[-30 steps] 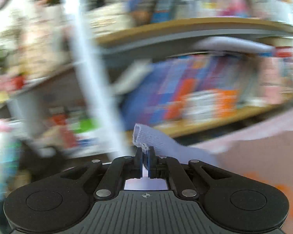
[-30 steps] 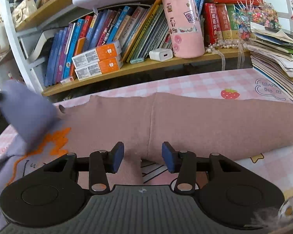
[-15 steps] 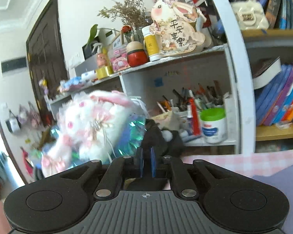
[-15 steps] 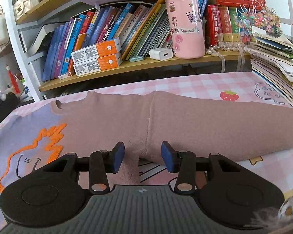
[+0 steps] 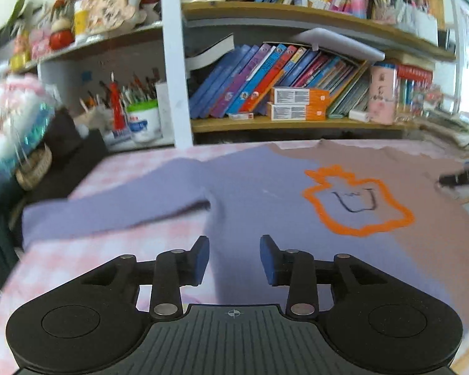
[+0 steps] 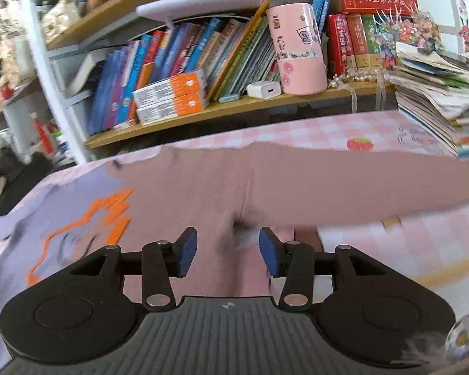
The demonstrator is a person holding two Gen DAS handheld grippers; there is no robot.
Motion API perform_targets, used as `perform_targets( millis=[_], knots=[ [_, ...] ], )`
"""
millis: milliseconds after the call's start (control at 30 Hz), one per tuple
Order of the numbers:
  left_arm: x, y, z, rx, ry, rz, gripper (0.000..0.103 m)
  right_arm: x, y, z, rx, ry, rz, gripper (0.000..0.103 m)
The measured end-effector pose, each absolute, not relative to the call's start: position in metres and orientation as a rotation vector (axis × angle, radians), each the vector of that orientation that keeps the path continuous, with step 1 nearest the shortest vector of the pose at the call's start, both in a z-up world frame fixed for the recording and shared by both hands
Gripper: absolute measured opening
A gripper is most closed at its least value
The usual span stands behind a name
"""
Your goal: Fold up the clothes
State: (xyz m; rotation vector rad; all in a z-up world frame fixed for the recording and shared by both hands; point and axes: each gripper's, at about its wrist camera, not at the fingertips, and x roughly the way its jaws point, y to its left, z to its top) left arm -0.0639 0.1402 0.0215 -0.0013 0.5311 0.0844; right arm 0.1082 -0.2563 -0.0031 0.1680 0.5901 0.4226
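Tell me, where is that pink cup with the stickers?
In the right wrist view, the pink cup stands upright on the wooden shelf, right of centre, between the leaning books and the red dictionaries.

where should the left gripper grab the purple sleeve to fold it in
Grip the purple sleeve at its cuff end, coming from the table's left edge with the left gripper, whose jaws are open. The sleeve lies flat and stretched out from the sweater body, so the free cuff edge is the easiest to pinch and carry across the orange outline.
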Motion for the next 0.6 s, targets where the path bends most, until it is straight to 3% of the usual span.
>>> perform_targets(
  millis=[267, 333, 467, 600],
  knots=[
    [-0.069, 0.159, -0.002, -0.125, 0.597, 0.07, 0.03, 0.024, -0.244, -0.008, 0.031, 0.632, 0.489, 0.042],
    [-0.074, 0.161, -0.006, -0.133, 0.602, 0.07, 0.019, 0.01, -0.242, -0.009, 0.011, 0.633, 0.482, 0.042],
    [-0.083, 0.167, -0.009, -0.175, 0.612, 0.052, 0.01, -0.008, -0.243, -0.011, 0.002, 0.624, 0.466, 0.041],
    [-0.08, 0.163, -0.009, -0.174, 0.621, 0.027, 0.006, -0.018, -0.244, -0.011, 0.002, 0.626, 0.468, 0.025]
  ],
)
